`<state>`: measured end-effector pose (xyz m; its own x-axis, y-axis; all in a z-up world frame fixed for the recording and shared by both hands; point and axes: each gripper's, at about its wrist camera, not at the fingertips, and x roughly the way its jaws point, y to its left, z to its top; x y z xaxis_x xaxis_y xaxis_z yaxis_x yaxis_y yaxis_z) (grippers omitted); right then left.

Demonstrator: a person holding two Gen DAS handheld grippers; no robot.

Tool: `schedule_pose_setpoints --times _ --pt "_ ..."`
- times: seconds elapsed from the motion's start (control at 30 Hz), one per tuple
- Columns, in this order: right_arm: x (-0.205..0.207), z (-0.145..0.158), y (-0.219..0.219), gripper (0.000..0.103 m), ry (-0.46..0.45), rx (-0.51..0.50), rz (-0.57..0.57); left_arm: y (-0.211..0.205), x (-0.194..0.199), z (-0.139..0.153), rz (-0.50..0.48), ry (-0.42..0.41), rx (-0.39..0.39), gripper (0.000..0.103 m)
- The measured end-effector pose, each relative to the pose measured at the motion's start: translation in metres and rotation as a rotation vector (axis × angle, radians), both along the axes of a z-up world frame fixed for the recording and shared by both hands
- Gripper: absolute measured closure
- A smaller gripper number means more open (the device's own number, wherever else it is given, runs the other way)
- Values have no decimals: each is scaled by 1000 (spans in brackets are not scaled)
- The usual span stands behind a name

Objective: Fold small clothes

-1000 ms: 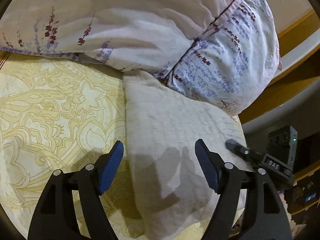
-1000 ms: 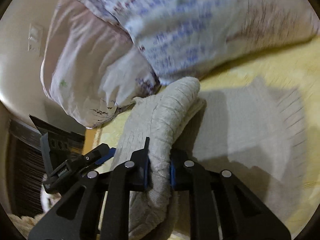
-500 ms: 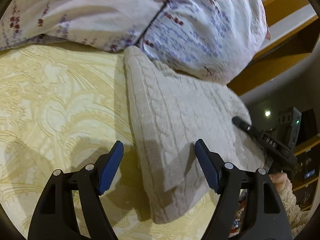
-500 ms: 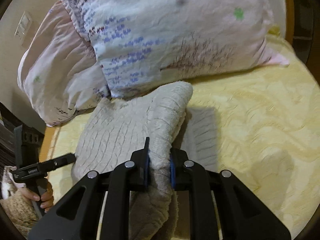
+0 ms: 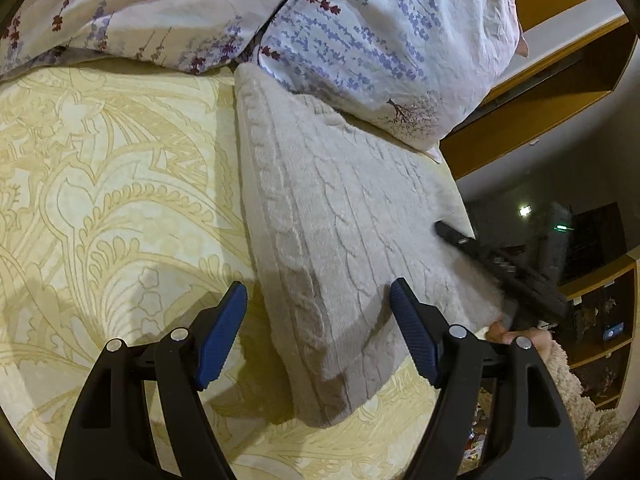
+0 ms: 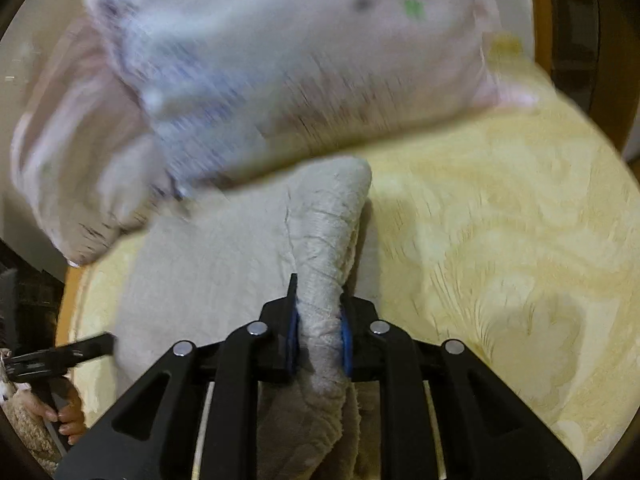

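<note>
Right wrist view: your right gripper [image 6: 318,332] had a raised roll of the cream cable-knit sweater [image 6: 208,280] between its blue pads; its jaws had just been opening, yet the knit still filled the narrow gap. In the left wrist view, your left gripper [image 5: 318,332] stood wide, holding nothing, over the lower edge of that one sweater [image 5: 340,240], folded flat at mid-frame on the yellow patterned bedspread [image 5: 100,200]. Two floral pillows [image 5: 380,40] lay across the top, one touching the sweater's far edge.
</note>
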<state>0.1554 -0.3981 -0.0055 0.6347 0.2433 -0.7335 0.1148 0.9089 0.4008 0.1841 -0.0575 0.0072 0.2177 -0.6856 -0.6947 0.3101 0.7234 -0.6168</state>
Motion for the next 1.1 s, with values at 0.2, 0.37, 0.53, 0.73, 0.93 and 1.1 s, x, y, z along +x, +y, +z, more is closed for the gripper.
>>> schedule_pose_setpoints --times 0.2,0.37,0.53,0.73,0.93,1.1 --pt "-45 8 -36 57 -45 187 -85 4 -13 4 -8 -15 -9 28" --pt "-85 2 -38 57 -71 299 -55 3 -23 2 -22 -13 0 29" --pt "-101 -5 -20 71 -84 295 -24 -3 -25 2 -44 -6 6 34" --pt "-113 -6 -17 95 -101 182 -69 -7 -26 -6 -76 20 44 53" --pt "-108 -33 -24 95 -1 188 -94 -12 -26 -14 -95 44 44 56" --pt "-99 -13 -38 73 -30 248 -79 -5 -20 3 -89 32 -19 34"
